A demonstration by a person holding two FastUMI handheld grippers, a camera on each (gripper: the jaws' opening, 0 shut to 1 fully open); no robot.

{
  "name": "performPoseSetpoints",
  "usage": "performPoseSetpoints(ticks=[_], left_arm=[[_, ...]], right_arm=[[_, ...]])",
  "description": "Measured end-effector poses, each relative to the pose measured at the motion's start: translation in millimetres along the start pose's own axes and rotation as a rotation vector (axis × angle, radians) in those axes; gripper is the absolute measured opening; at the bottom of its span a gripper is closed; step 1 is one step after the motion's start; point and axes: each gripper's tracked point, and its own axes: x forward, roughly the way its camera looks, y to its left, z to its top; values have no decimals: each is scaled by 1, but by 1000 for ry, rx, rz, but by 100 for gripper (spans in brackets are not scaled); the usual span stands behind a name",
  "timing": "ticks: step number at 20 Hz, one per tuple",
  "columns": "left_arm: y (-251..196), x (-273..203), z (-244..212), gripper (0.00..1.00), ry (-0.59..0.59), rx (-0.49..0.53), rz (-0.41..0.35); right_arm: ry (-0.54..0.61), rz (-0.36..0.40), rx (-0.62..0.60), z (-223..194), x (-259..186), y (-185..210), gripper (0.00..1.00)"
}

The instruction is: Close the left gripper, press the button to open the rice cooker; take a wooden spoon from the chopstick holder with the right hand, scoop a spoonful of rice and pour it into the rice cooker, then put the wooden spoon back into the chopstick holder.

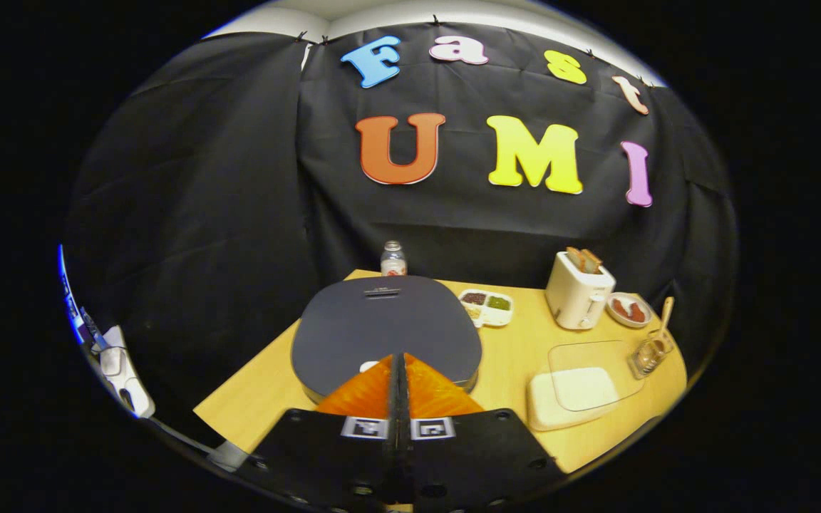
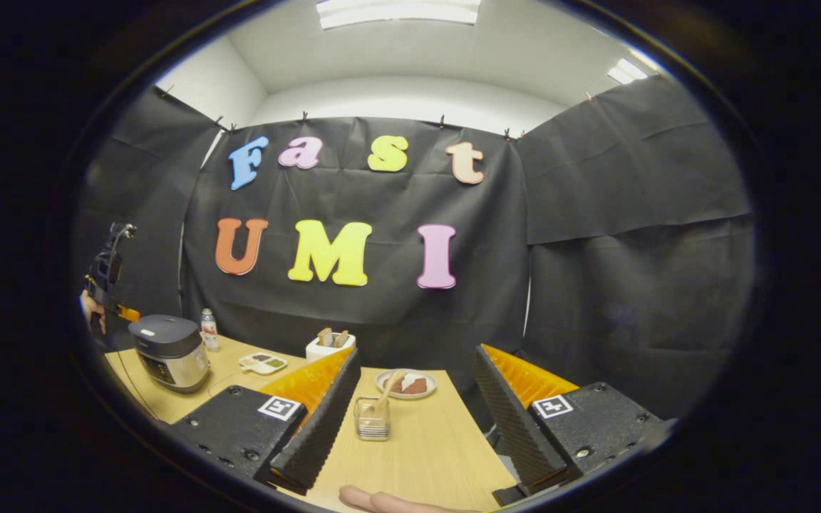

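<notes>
1. Left gripper view: the bottle [image 1: 393,258] stands at the table's [image 1: 254,399] far edge, just behind the rice cooker [image 1: 386,333].
2. Rice cooker lid is down; it sits on the table's left part, w/ a small white button [image 1: 368,366] at its near rim.
3. Left gripper [image 1: 398,374] hangs over the cooker's near edge, fingers pressed together, tips just beside the button; can't tell if touching.
4. Right of the cooker: a divided dish [image 1: 487,307], then the toaster [image 1: 579,291] w/ bread, then a small plate [image 1: 628,309].
5. Nearer, a clear box of rice [image 1: 573,390] lies flat; the chopstick holder [image 1: 649,355] stands just right of it, the wooden spoon [image 1: 664,317] upright inside.
6. Right gripper view: the left gripper [image 2: 118,311] shows far left, above the cooker [image 2: 169,352], w/ a hand [image 2: 92,311] behind it.
7. Right gripper [image 2: 417,399] has fingers spread wide, holding nothing; the holder [image 2: 372,418] w/ spoon [image 2: 388,391] sits between them, farther off on the table, apart from both.
8. A fingertip [image 2: 382,501] shows at the bottom edge.
</notes>
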Motion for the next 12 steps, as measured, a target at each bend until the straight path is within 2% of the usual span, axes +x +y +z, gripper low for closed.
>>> performPoseSetpoints(ticks=[1,3,4,7,10,12], left_arm=[[-2,7,-6,0,30,-3,-5],[5,15,-9,0,49,6,40],[5,17,-8,0,51,10,43],[1,23,-18,0,86,-2,40],[0,27,-22,0,103,60,52],[-2,29,-20,0,107,61,58]], right_arm=[[1,3,0,-5,0,-1,97],[9,5,-3,-13,1,-4,97],[18,5,-4,-18,2,-6,100],[46,2,3,-28,4,-12,100],[49,7,32,-32,3,-14,100],[51,16,39,-37,5,-13,97]])
